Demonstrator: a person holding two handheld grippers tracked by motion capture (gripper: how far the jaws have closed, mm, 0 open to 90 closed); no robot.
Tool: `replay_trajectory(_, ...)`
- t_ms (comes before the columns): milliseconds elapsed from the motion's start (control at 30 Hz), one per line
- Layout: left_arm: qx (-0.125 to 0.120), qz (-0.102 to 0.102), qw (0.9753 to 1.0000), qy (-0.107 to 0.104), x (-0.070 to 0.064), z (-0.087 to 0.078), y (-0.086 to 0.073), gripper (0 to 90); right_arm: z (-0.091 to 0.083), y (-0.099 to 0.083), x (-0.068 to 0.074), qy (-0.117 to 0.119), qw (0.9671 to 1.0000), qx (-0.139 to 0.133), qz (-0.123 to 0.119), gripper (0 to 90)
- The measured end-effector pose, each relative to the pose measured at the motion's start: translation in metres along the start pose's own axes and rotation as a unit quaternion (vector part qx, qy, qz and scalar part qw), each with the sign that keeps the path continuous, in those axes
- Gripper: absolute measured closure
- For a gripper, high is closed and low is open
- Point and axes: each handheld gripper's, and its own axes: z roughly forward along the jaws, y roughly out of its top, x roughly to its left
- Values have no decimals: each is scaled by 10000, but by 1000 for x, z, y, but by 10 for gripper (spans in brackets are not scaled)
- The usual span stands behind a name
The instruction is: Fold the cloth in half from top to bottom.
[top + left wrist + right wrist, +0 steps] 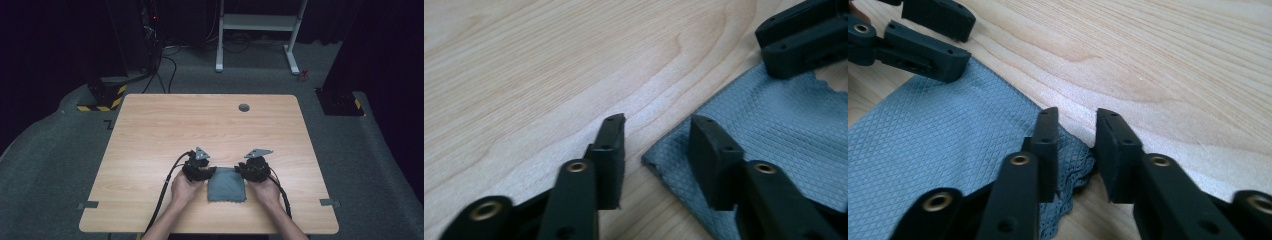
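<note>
Where the high view looks down, a grey cloth (226, 185) lies flat on the pale wood-grain worktop (200, 125), near its front edge. Left tongs (199, 169) sit at the cloth's far-left corner, right tongs (255, 167) at its far-right corner, each held in a hand. A small round grommet (244, 107) lies well beyond the cloth.

Left gripper view: cloth (774, 130), grey, woven in a fine diamond texture, thin, with a slightly frayed far edge. Left tongs (656, 150), matte black, blocky pads, brass-coloured pivots; jaws parted, straddling the cloth's corner, gripping nothing. The other tongs (804, 40) rest at the cloth's far corner.

Right gripper view: cloth (938, 140), same weave, its corner rumpled. Right tongs (1075, 150), jaws parted with the rumpled corner between them, not yet pinched. The other tongs (928, 40) stand at the cloth's far corner.

Judged step: both far corners lined up for a grasp, probably to fold or lift. Next move calls for closing both pairs together on the thin fabric, low enough to catch it without scraping the worktop.
</note>
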Motion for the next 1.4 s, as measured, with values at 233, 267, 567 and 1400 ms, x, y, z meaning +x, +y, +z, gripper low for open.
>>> replay_trajectory(233,78,135,9996,-248,0,1,4,867,2,8,4,-55,9994,108,-309,885)
replay_trajectory(267,95,103,9996,-256,0,1,5,871,1,8,3,-47,9994,84,-318,886)
replay_trajectory(567,-113,155,9998,-24,17,-1,16,874,10,26,-1,-141,9992,-33,-384,889)
replay_trajectory(1400,-39,-24,9996,262,19,-11,0,545,8,19,-15,-121,9991,-352,187,584)
